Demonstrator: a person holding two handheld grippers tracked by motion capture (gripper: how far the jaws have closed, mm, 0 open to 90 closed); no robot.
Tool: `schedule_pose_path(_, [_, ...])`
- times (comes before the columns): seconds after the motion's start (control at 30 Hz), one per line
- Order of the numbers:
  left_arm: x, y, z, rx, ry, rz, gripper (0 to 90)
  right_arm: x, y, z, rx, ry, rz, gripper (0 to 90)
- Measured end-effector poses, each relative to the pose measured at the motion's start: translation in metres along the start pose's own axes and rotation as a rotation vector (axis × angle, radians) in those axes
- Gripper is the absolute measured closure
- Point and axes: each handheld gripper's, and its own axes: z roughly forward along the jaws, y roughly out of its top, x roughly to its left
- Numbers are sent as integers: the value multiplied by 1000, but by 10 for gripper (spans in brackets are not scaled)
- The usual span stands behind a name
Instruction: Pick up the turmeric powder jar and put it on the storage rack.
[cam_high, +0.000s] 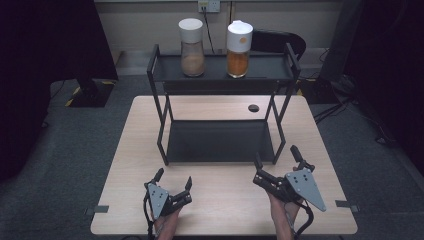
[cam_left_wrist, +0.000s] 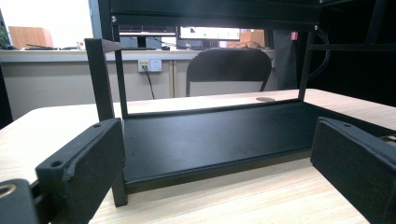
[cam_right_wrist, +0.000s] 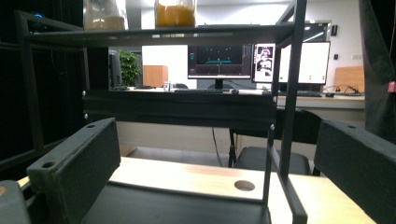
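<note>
Black metal rack (cam_high: 222, 142) stands mid-surface (cam_high: 220, 210), two tiers high. Both grippers rest at the near edge, just short of its lower shelf. Left gripper (cam_high: 173, 180) has its fingers spread wide, holding nothing; the rack's front left post lies just ahead of them. Right gripper (cam_high: 276, 156) likewise has its fingers wide apart and empty, close before the rack's front right post. Upper shelf carries two white-capped jars, well beyond both grippers: pale-filled jar (cam_high: 192, 47) at left, orange-filled jar (cam_high: 238, 49) at right.
</note>
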Motion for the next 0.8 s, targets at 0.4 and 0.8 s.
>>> schedule_pose_path(0.4, [0,0,0,0,0,0,26,4,-25,-7,14,-12,5,0])
schedule_pose_path(0.8, [0,0,0,0,0,0,26,6,-51,-10,65,-31,2,0])
